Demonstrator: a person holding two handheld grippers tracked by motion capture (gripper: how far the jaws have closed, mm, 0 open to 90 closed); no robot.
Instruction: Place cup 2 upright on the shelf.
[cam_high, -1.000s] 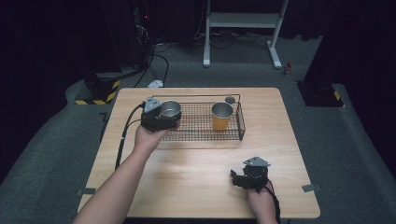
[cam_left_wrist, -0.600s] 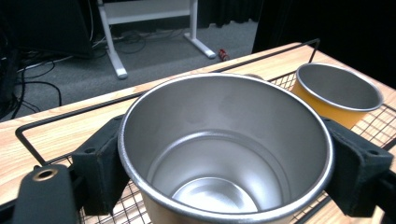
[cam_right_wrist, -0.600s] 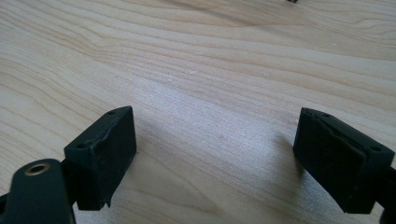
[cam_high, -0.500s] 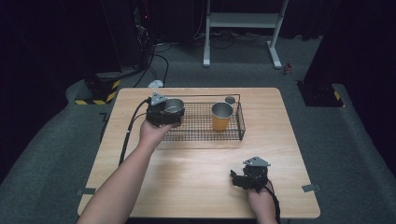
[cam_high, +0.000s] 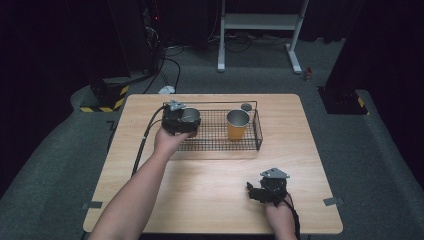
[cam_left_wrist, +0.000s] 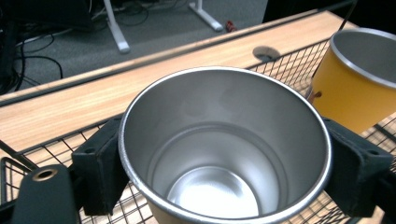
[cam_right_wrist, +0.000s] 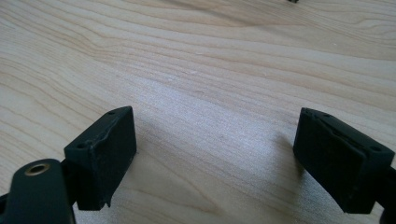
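Left gripper (cam_left_wrist: 224, 172) clamps steel cup (cam_left_wrist: 224, 144) over wire basket (cam_high: 257, 127) — upright

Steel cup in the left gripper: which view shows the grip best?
The left gripper view: the steel cup sits between both jaws, shut on its sides. The high view shows the cup small, over the wire basket.

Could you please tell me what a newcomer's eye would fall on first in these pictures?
Probably the shiny steel cup, clamped between the left gripper's jaws over the left end of the black wire basket. Next comes the orange cup, standing upright in the basket towards its right end. The right gripper sits open and empty near the front right of the wooden table.
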